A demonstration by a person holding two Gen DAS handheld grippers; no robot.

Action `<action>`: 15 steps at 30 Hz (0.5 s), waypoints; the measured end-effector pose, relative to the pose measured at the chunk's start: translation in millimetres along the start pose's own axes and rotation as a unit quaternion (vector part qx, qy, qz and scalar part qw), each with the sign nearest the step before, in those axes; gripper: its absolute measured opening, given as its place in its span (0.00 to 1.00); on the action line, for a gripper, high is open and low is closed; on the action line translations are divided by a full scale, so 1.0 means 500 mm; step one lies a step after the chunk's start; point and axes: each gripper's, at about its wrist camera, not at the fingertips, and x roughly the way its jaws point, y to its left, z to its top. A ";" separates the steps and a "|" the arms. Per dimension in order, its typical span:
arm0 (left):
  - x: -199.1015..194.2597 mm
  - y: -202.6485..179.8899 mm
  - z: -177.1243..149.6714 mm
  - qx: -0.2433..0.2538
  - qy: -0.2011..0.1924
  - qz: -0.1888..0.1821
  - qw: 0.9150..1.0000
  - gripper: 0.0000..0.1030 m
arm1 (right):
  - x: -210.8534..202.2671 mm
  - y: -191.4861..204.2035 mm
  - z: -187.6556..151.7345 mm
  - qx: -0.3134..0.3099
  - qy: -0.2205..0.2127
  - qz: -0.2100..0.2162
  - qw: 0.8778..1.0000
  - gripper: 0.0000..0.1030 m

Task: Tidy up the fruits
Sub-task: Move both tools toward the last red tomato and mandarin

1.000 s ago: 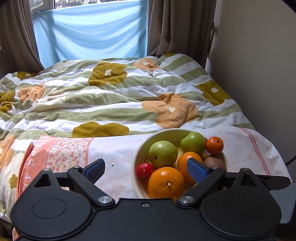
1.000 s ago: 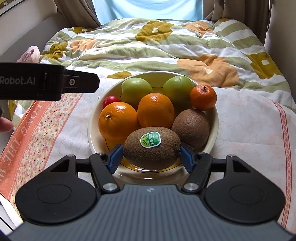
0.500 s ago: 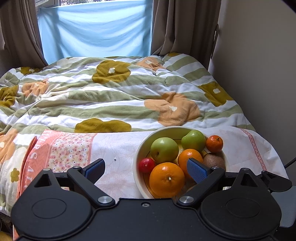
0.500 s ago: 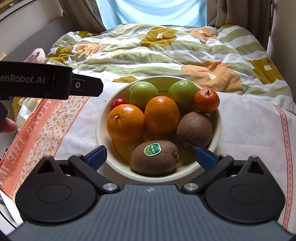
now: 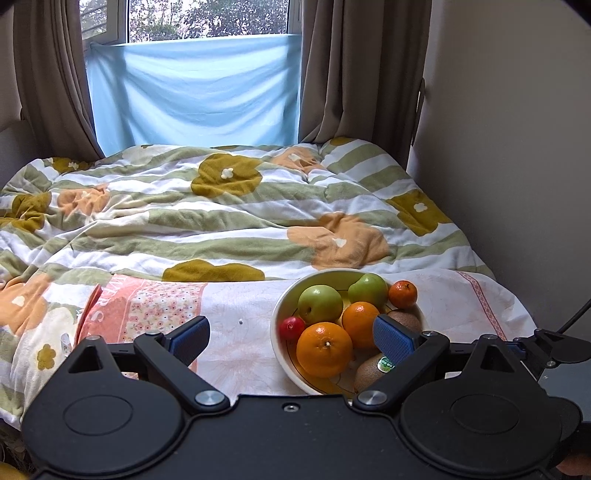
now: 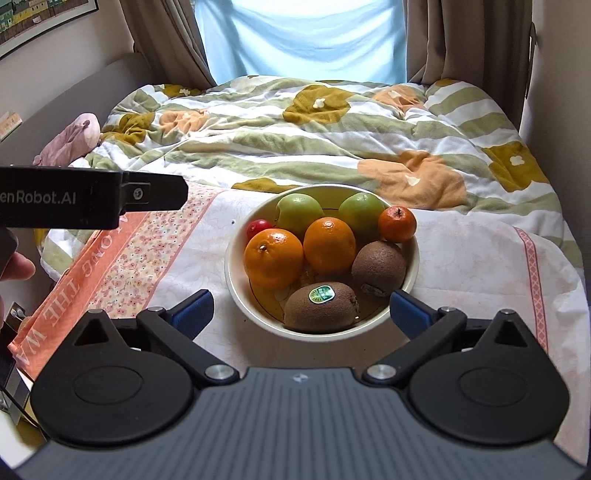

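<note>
Right gripper [image 6: 299, 308] and left gripper [image 5: 291, 338]: jaws wide apart, nothing held (both short of the bowl [image 6: 236, 280]); stickered kiwi [image 6: 320, 307] lies inside.

I have let go of the stickered kiwi [image 6: 320, 308], which now lies in the bowl [image 6: 236, 295], spread the right gripper [image 6: 300, 314] jaws wide, and drawn both grippers up and back from it.

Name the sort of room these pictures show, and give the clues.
Most likely a bedroom: a bed under a flower-patterned quilt, curtains beside a window, and a framed picture on the wall.
</note>
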 end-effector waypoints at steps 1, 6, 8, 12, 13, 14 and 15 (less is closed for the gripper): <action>-0.010 0.000 -0.002 0.001 -0.003 -0.001 1.000 0.95 | -0.016 0.001 0.000 0.001 -0.005 -0.005 1.000 1.00; -0.067 0.002 -0.015 0.003 -0.019 -0.002 1.000 0.95 | -0.088 -0.003 -0.013 0.011 -0.014 -0.020 1.000 1.00; -0.088 0.003 -0.026 0.005 -0.027 -0.006 1.000 0.95 | -0.117 -0.006 -0.026 0.012 -0.021 -0.033 0.999 1.00; -0.111 0.003 -0.047 0.011 -0.027 -0.013 0.999 0.95 | -0.164 -0.007 -0.050 0.003 -0.025 -0.060 0.998 1.00; -0.115 0.004 -0.055 0.012 -0.026 -0.017 0.999 0.95 | -0.170 -0.009 -0.056 0.003 -0.021 -0.062 0.998 1.00; -0.119 0.003 -0.062 0.014 -0.024 -0.020 0.999 0.95 | -0.175 -0.013 -0.062 0.005 -0.016 -0.060 0.998 1.00; -0.121 0.001 -0.069 0.016 -0.022 -0.022 0.999 0.95 | -0.180 -0.016 -0.068 0.010 -0.014 -0.062 0.998 1.00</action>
